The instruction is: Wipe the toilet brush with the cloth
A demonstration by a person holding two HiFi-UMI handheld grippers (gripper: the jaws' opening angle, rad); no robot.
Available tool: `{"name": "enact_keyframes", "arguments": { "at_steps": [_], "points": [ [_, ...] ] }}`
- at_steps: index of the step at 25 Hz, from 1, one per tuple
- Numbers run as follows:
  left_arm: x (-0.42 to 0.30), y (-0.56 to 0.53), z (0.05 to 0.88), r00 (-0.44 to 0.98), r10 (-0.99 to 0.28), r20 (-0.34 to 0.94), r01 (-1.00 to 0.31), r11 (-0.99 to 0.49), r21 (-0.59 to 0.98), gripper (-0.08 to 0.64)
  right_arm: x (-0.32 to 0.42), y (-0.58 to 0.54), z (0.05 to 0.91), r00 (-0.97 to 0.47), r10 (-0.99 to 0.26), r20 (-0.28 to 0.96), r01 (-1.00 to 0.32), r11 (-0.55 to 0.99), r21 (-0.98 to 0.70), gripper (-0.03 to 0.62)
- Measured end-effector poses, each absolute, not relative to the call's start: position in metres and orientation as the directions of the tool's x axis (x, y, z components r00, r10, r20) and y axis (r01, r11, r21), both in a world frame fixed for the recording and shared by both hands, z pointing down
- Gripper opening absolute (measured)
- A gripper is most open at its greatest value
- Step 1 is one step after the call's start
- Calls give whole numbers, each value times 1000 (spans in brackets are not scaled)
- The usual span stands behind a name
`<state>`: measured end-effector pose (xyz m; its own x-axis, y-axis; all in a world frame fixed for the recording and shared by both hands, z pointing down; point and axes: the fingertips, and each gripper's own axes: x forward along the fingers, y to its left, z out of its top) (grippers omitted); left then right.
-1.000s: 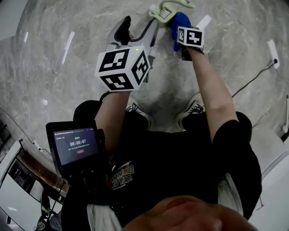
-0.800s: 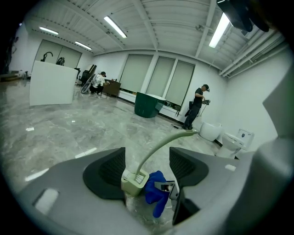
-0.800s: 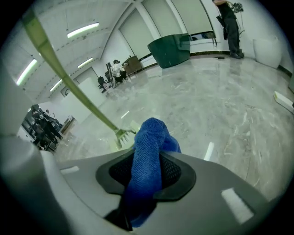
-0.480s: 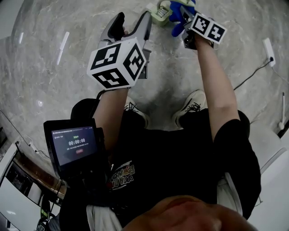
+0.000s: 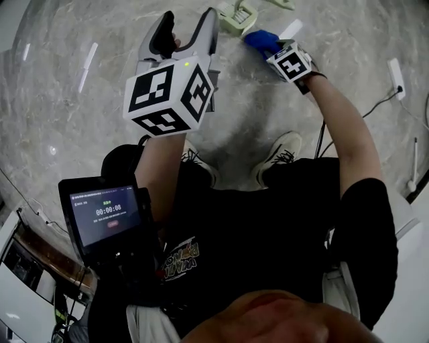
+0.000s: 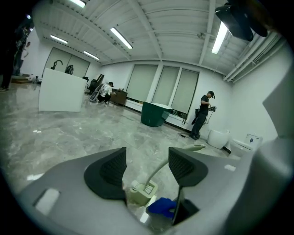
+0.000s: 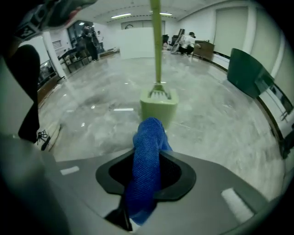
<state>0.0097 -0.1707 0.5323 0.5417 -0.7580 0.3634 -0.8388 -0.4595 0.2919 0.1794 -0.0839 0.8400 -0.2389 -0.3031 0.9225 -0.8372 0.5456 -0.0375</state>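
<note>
The pale green toilet brush (image 5: 238, 15) stands in its holder on the marble floor at the top of the head view. My right gripper (image 5: 269, 45) is just right of it, shut on a blue cloth (image 5: 261, 39) that sticks out past the jaws. In the right gripper view the cloth (image 7: 148, 137) hangs between the pads, with the holder (image 7: 158, 105) and upright handle (image 7: 156, 41) straight ahead and apart from the cloth. My left gripper (image 5: 188, 23) hovers left of the brush, open and empty. The left gripper view frames the holder (image 6: 141, 192) and the cloth (image 6: 161, 206) between its jaws.
The person's two shoes (image 5: 285, 149) stand on the floor below the grippers. A white power strip (image 5: 397, 70) with a cable lies at the right. A timer screen (image 5: 106, 214) sits at the lower left. Far off are a green bin (image 6: 155, 114) and a white counter (image 6: 62, 89).
The right gripper with the cloth went up against the brush top, then drew back down to the right and rolled. The left gripper rose a little toward the brush.
</note>
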Motion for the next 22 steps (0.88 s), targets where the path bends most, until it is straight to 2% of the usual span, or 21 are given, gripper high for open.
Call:
{"name": "enact_keyframes", "arguments": {
  "at_steps": [2, 5, 10, 12, 16, 22],
  "points": [
    [6, -173, 530, 526, -773, 356, -849, -452, 274, 290, 153, -80, 834, -300, -303, 905, -812, 579, -76, 118],
    [6, -171, 534, 522, -775, 357, -853, -464, 240, 290, 112, -95, 829, -366, -354, 861, -840, 523, -142, 117],
    [16, -162, 532, 537, -795, 281, -836, -547, 49, 285, 77, -138, 832, -358, -501, 788, -927, 288, -239, 117],
    [16, -163, 527, 538, -802, 259, -838, -543, 57, 287, 74, -149, 829, -348, -539, 767, -937, 221, -270, 117],
    [2, -172, 526, 506, -816, 279, -863, -485, 143, 286, 69, -164, 813, -370, -576, 730, -929, 250, -273, 117],
    [-11, -177, 538, 485, -812, 325, -874, -436, 216, 287, 52, -174, 790, -471, -594, 653, -875, 222, -430, 117]
  ]
}}
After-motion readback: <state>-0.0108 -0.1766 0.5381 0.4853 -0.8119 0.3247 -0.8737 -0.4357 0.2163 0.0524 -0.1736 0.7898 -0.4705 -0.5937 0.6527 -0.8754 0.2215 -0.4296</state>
